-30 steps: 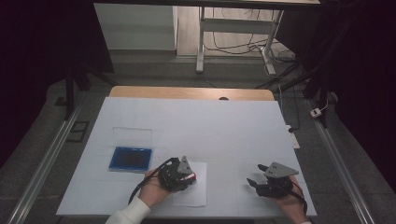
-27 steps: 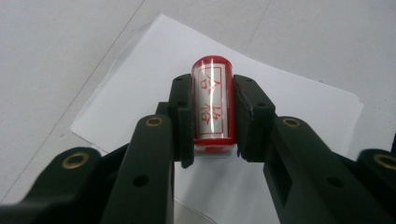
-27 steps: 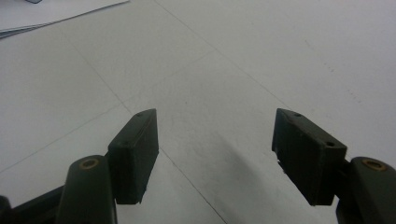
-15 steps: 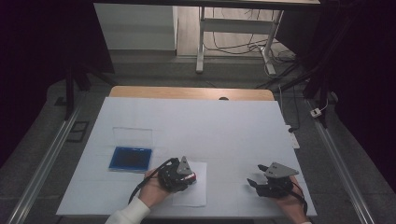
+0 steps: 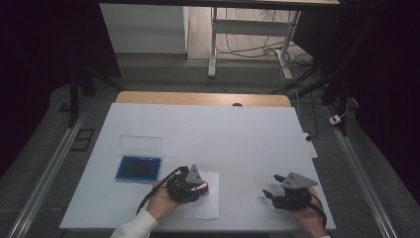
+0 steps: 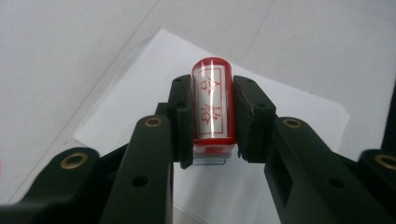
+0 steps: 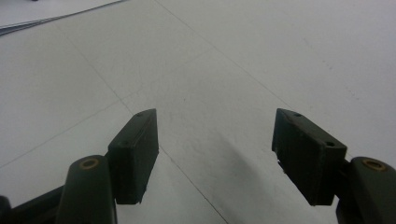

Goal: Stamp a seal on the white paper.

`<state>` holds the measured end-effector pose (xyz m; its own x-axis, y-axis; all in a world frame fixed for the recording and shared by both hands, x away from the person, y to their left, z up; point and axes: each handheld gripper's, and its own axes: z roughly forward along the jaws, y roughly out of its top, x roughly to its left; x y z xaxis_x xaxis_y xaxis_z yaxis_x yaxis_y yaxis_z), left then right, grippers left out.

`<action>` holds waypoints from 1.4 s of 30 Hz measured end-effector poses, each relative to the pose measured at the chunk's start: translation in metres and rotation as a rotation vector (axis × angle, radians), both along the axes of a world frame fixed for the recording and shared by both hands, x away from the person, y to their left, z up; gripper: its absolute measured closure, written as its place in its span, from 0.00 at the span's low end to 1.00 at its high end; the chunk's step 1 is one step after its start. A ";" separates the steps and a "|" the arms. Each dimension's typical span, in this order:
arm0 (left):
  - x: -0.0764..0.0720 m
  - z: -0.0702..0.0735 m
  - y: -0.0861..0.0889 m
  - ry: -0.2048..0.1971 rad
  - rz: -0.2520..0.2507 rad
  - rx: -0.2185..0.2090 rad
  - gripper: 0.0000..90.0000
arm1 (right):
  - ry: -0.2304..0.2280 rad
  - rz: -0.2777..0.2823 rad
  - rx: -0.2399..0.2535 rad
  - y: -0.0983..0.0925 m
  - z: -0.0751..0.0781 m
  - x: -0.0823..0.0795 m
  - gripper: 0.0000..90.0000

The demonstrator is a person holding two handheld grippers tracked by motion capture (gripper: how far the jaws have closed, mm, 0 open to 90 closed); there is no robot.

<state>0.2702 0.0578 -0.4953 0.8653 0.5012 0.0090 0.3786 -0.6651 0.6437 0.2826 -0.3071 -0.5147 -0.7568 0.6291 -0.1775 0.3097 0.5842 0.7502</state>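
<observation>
While the left gripper (image 6: 212,116) hung low over a white sheet of paper (image 6: 299,116), its two black jaws were clamped on a red stamp (image 6: 212,105), one pad pressed to each long side of the barrel. Seen along that gripper's own jaws, the stamp sat squarely between the pads, its rounded red end pointing away from the gripper body and its near end resting back toward the jaw roots. A white label with red characters ran along the barrel's upper face, turned toward the gripper's camera. Just under the stamp's near end, between the jaws, a small clear piece showed; what it was I could not tell.

From the high view, the left gripper (image 5: 190,186) sat over the left edge of the paper (image 5: 205,208), with the person's left hand (image 5: 161,201) behind it. A flat blue case (image 5: 138,168) with a clear lid lay near that gripper on its outer side, apart from the paper.

Well apart from the stamp, on the far side of the paper, the right gripper (image 5: 272,186) rested low over the white table cover (image 5: 223,129). Its jaws stood wide apart in the right gripper view (image 7: 215,154), with bare cover between them.
</observation>
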 end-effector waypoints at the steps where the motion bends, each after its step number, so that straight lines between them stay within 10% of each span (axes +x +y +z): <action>1: 0.000 0.002 0.001 -0.003 0.002 -0.006 0.78 | 0.000 0.000 0.001 0.000 0.000 0.000 0.35; 19: -0.004 0.031 0.023 -0.025 0.037 -0.147 0.78 | -0.002 -0.003 0.008 0.000 0.000 0.000 0.35; 42: -0.013 0.062 0.062 -0.062 0.060 -0.210 0.78 | -0.005 0.003 0.005 0.000 0.000 0.000 0.35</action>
